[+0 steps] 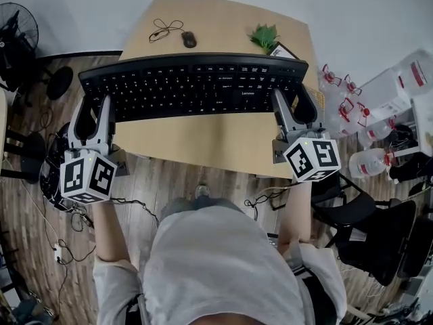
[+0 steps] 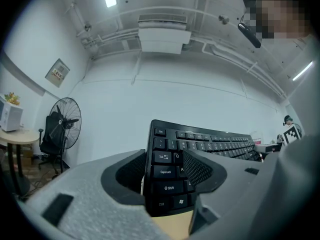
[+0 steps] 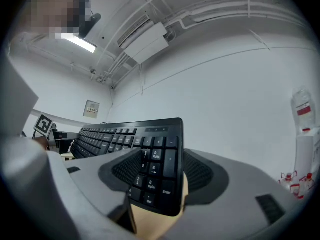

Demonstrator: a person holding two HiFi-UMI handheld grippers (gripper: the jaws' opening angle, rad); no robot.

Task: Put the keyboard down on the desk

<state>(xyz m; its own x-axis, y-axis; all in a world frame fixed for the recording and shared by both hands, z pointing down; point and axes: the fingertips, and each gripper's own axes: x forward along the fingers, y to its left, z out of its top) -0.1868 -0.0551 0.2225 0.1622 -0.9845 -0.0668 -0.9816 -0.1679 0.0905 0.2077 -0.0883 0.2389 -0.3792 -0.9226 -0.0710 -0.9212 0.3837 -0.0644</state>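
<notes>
The left tongs point(image 2: 167, 178) grip the left end of the black keyboard point(image 2: 212, 141), a fan point(image 2: 62, 121) standing beyond.

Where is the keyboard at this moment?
In the head view the keyboard spans the desk, held at its ends by the left tool and right tool, with the mouse beyond it.

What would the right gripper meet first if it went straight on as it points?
The right gripper is shut on the keyboard, which would travel with it. Beyond, the plant at the desk's far corner lies roughly in line, though the gripper's view shows only wall, so it may pass above.
</notes>
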